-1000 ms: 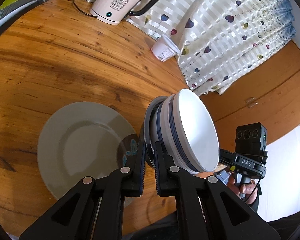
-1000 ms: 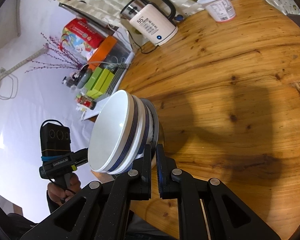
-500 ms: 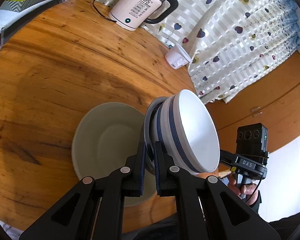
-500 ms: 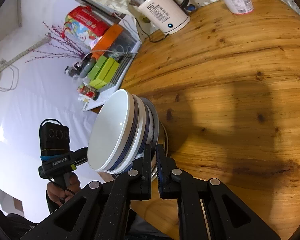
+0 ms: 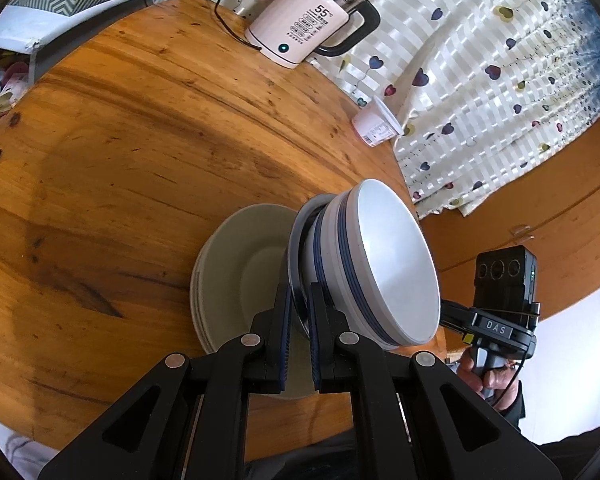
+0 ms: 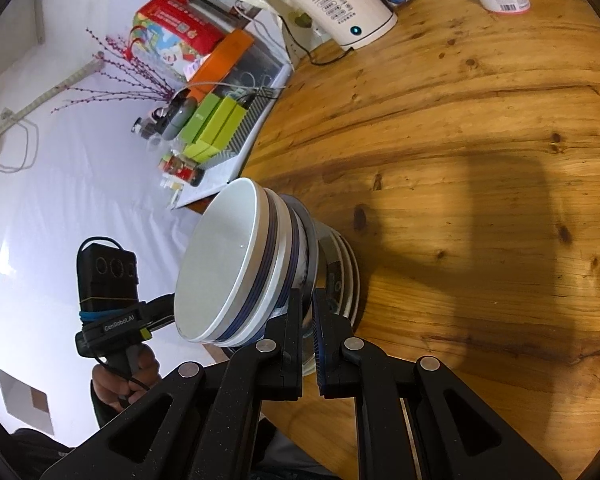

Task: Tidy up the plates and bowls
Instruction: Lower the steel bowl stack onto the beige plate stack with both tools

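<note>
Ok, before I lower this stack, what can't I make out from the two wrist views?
- Left wrist: the bowl stack hides the plates' right side.
- Right wrist: the stack and right gripper leave only the plates' rim showing.
- Both: whether the stack's base touches the plates, and how many plates there are.

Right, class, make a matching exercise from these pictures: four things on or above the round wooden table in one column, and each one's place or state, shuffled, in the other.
Things:
1. stack of white blue-banded bowls
2. pile of grey plates
3. cream electric kettle
4. white plastic cup with a pink label

Places or states:
A. lying on the table under the lifted bowls
B. at the table's far edge, small light glowing
C. clamped on opposite sides by the left hand-held gripper and the right hand-held gripper
D. beside the heart-patterned curtain

Pairs: 1-C, 2-A, 3-B, 4-D
</note>
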`<action>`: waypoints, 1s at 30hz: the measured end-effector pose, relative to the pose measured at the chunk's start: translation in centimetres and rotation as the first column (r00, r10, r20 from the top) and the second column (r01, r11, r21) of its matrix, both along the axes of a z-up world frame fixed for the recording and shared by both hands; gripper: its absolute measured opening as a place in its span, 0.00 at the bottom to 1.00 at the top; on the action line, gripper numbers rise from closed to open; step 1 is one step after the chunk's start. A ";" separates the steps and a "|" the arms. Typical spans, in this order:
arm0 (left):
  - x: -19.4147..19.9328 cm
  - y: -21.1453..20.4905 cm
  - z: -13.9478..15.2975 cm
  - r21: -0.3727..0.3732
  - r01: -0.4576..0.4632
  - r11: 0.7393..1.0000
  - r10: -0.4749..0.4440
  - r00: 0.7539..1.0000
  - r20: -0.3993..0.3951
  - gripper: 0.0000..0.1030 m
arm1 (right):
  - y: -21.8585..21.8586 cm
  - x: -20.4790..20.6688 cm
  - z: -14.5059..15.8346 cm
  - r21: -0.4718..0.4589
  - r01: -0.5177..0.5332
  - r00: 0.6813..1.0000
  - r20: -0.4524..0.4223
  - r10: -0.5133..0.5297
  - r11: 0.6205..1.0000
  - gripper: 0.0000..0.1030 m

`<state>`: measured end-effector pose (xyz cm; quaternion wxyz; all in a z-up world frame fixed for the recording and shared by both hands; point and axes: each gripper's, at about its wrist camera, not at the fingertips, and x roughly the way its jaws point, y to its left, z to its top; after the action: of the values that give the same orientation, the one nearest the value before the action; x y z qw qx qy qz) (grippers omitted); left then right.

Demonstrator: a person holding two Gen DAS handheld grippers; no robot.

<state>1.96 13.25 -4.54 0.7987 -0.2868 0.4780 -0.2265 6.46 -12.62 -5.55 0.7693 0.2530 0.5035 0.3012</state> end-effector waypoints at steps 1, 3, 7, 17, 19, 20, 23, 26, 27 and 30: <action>-0.1 0.1 -0.1 0.001 -0.003 1.000 0.003 1.000 -0.002 0.06 | 0.1 0.1 0.0 -0.001 -0.002 1.000 -0.002 0.002 1.000 0.07; 0.0 0.2 -0.3 0.003 -0.009 1.000 0.009 1.000 -0.008 0.06 | 0.3 0.2 -0.1 -0.002 -0.007 1.000 -0.006 0.007 1.000 0.07; -0.2 0.5 -0.3 0.006 -0.020 1.000 0.020 1.000 -0.014 0.06 | 0.7 0.5 -0.3 -0.003 -0.017 1.000 -0.013 0.017 1.000 0.07; -0.5 1.2 -0.7 0.006 -0.043 0.999 0.043 0.999 -0.026 0.06 | 1.4 1.0 -0.7 -0.004 -0.032 0.999 -0.026 0.032 0.999 0.07; -0.6 1.2 -0.6 0.006 -0.045 0.999 0.045 0.999 -0.027 0.06 | 1.4 1.0 -0.8 -0.006 -0.033 0.999 -0.028 0.033 0.999 0.07; -0.6 1.1 -0.6 0.006 -0.046 0.999 0.046 0.999 -0.028 0.06 | 1.5 1.0 -0.8 -0.007 -0.033 0.999 -0.028 0.033 0.999 0.07; -0.8 1.2 -0.6 0.007 -0.049 0.999 0.049 0.998 -0.031 0.06 | 1.5 1.0 -0.8 -0.012 -0.034 0.999 -0.031 0.034 0.999 0.07; -0.9 1.1 -0.5 0.010 -0.053 0.999 0.054 0.998 -0.035 0.06 | 1.7 1.2 -0.8 -0.019 -0.035 0.999 -0.032 0.034 0.999 0.07; -0.9 1.1 -0.5 0.010 -0.055 0.998 0.056 0.998 -0.036 0.06 | 1.7 1.2 -0.8 -0.021 -0.035 0.999 -0.032 0.034 0.999 0.07; -0.8 1.1 -0.7 0.009 -0.062 0.998 0.062 0.997 -0.039 0.06 | 1.8 1.2 -0.7 -0.028 -0.040 0.999 -0.027 0.040 0.999 0.07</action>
<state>1.18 14.39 -5.24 0.7969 -0.3028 0.4853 -0.1943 7.68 -10.81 -6.30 0.7599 0.2358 0.5229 0.3059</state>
